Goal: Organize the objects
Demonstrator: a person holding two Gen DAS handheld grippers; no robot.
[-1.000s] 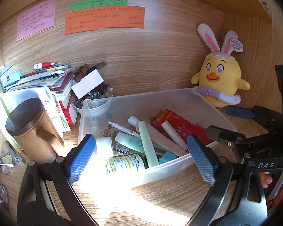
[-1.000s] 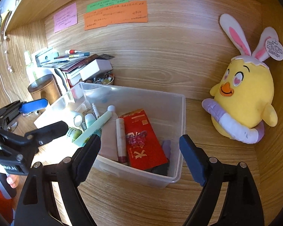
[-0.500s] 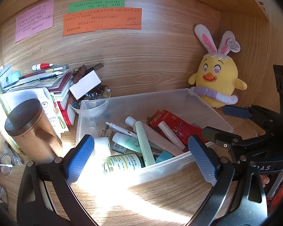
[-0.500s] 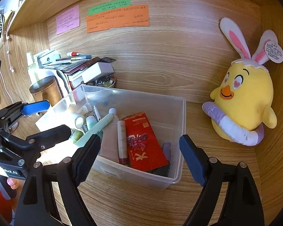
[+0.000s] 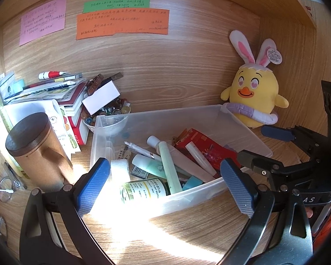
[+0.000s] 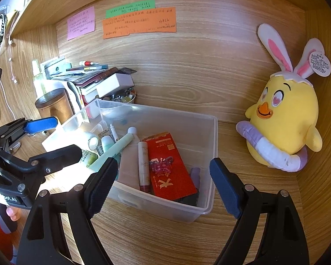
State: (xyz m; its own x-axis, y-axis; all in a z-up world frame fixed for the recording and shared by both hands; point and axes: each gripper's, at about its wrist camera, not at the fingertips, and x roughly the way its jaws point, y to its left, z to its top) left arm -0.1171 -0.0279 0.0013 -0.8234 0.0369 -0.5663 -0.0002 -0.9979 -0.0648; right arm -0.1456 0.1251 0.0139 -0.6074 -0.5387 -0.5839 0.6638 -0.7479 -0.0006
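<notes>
A wooden mug (image 5: 36,152) stands at far left, beside the clear bin (image 5: 240,130) of tubes and a red packet (image 6: 168,167). The left gripper (image 5: 165,185) and right gripper (image 6: 163,184) both gape empty before it. Only the right wrist view shows the purple item (image 6: 196,174) under the packet; its identity is unclear. The chick plush (image 6: 286,119) sits rightmost.

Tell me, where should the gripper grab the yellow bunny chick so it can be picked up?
Probably the round yellow body of the plush chick, from the front. It stands upright in the corner, so back and right sides are walled off. The right gripper is open and nearest. The ears are thin and floppy, so a poorer hold.
</notes>
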